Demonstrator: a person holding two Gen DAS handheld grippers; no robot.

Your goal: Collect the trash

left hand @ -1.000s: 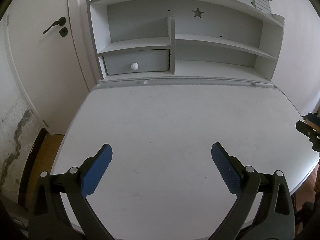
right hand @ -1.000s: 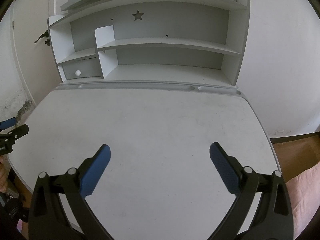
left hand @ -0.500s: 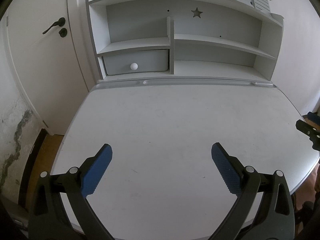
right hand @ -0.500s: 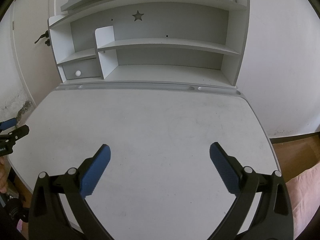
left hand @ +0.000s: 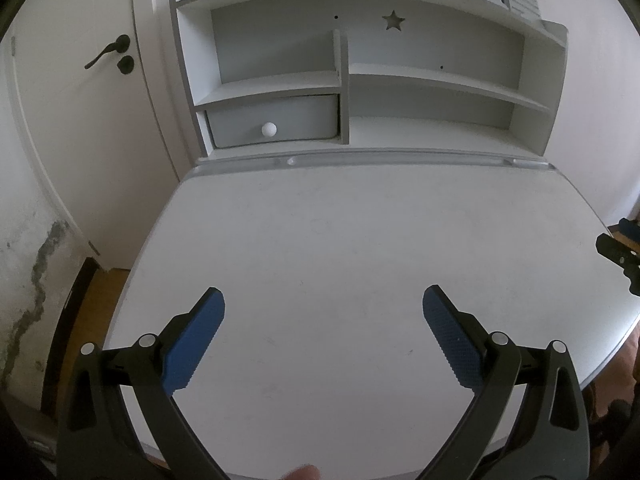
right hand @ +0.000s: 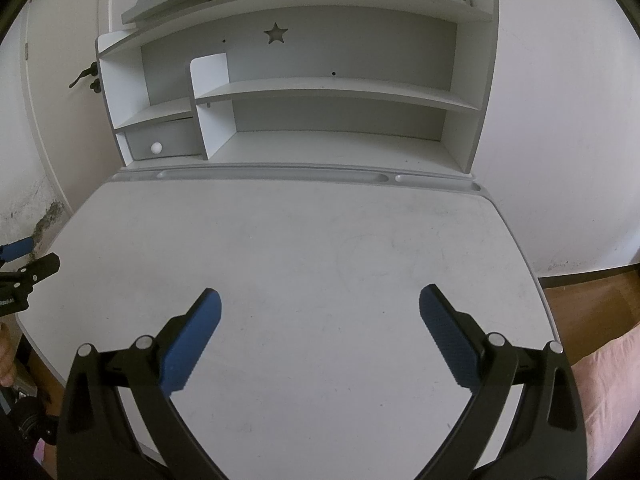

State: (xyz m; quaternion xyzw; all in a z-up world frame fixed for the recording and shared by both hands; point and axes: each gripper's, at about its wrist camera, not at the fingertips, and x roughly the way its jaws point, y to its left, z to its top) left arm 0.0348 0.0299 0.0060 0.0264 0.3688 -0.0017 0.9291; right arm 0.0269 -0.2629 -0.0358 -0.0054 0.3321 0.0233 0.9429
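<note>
Left wrist view: the left gripper (left hand: pixel 323 312), with black arms and blue ribbed pads, is held wide open with nothing between its fingers, above the near part of a white desk top (left hand: pixel 360 240). In the right wrist view the right gripper (right hand: pixel 319 312) is likewise spread wide and grips nothing. Ahead of both, a grey-edged white shelf unit (right hand: pixel 320 92) with a small white-knobbed drawer (left hand: pixel 272 124) is seen. No trash can be made out in either view.
</note>
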